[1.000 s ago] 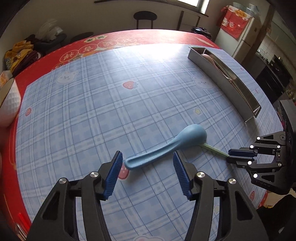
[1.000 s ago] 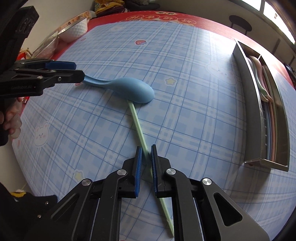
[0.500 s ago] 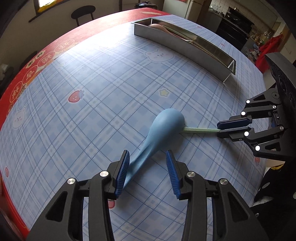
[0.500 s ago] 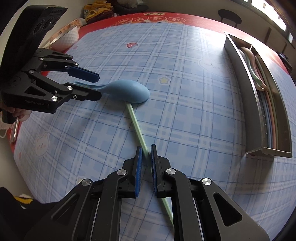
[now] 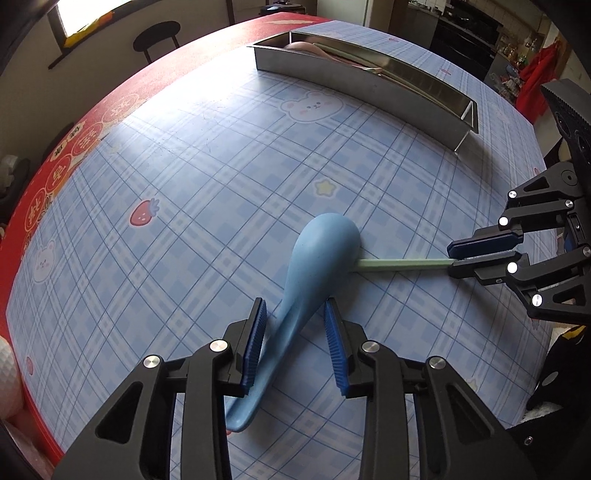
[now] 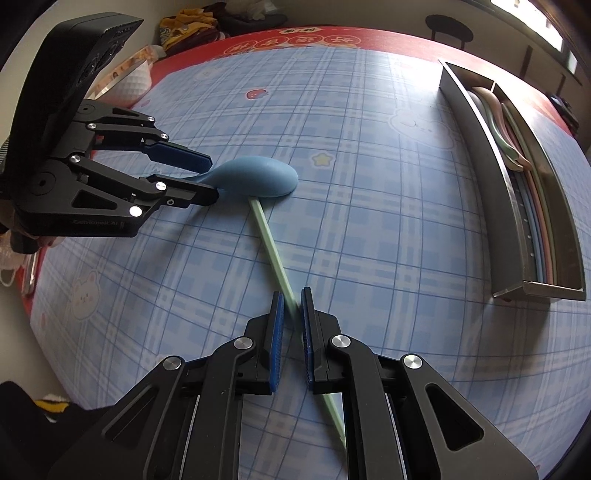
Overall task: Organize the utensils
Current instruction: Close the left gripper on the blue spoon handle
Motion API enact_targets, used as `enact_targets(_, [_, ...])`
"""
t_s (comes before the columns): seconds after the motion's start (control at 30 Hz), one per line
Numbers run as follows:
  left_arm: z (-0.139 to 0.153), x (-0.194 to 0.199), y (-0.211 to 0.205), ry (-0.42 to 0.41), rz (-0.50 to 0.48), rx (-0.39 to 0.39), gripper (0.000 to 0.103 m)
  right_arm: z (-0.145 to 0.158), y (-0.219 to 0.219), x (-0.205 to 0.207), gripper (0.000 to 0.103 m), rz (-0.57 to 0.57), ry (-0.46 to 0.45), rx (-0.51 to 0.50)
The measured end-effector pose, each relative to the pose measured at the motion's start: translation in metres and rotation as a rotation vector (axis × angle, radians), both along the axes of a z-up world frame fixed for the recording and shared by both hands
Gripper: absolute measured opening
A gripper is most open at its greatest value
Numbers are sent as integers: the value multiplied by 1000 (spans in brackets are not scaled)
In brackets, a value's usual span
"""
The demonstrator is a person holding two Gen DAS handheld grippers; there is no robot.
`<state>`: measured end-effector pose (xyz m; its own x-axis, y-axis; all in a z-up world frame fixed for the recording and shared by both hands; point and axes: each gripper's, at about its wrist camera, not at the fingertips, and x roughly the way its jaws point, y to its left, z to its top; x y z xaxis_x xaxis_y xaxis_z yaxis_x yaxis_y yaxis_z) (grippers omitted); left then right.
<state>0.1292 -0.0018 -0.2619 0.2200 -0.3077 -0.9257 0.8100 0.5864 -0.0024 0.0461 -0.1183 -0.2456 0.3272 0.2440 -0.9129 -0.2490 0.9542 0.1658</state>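
Note:
A blue spoon [image 5: 325, 251] lies bowl-down on the plaid cloth, its bowl resting over one end of a green chopstick [image 5: 402, 264]. My left gripper [image 5: 294, 308] straddles the spoon's handle. Its jaws are closing; the left pad is at the handle and a gap shows at the right pad. The right wrist view shows that gripper [image 6: 212, 179] at the spoon [image 6: 258, 177] from the side. My right gripper [image 6: 292, 295] is shut on the green chopstick [image 6: 269, 240], low on the cloth, and appears at the right edge of the left wrist view [image 5: 450, 260].
A long steel tray [image 5: 369, 81] stands at the far side, holding a pink spoon [image 6: 495, 107] and several coloured sticks. A white bowl [image 6: 133, 83] sits near the table's red rim. A black stool [image 5: 157, 33] stands beyond the table.
My left gripper has come down and rolled so its fingers line up along the spoon's handle, and its jaws have narrowed around it. The right gripper and chopstick have stayed put.

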Motion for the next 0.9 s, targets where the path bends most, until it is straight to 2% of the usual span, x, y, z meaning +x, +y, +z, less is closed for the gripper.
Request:
enact_targets(0.1, [-2,4,-14,-6,13,-1,31,0,1,2,10,1,3,0])
enact_targets(0.2, [-2,4,-22,-6,12,4,20,-1,-2,3,10,-15,6,21])
enact_targets(0.3, [-2,2,-27,-3,20,10,18,-1,-3,3,9,-18,9,30])
enact_targets(0.4, [-3,-3,-26,30,47,-20,17,-1,-4,3,9,-22,10,42])
enact_targets(0.7, [5,-1,5,74,290,-168,7,-2,-9,5,9,-22,18,60])
enact_targets(0.9, [3,-19,15,70,350,-199,5,-2,-10,6,6,-26,27,66])
